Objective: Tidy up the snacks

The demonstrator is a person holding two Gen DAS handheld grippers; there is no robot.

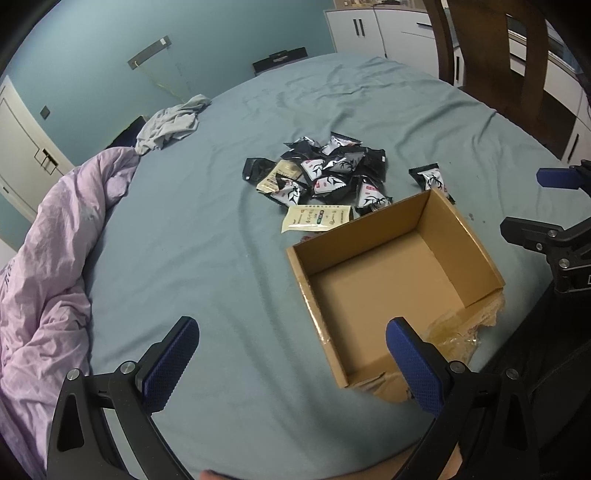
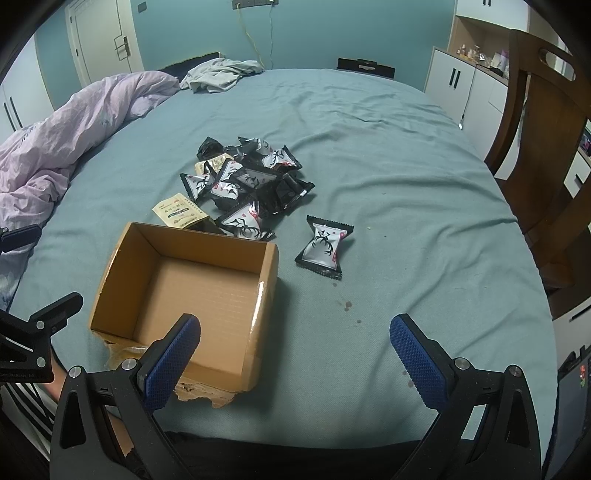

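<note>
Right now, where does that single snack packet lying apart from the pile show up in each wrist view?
Left wrist view: the lone snack packet lies right of centre, just beyond the far right corner of the cardboard box.
Right wrist view: the packet sits near the centre, right of the box, apart from it.
Shared landmark: the snack pile beyond the box.

— What is on the bed sheet (image 2: 369,155) away from the middle?
— A crumpled purple blanket (image 2: 74,122) lies along the left edge. A grey shirt (image 2: 221,75) is bunched at the far left corner.
— And around the bed?
— A brown wooden chair (image 2: 546,147) stands by the right edge. White cupboards (image 2: 465,88) stand behind it, and a white door (image 2: 103,40) is in the blue wall (image 2: 332,29).
</note>
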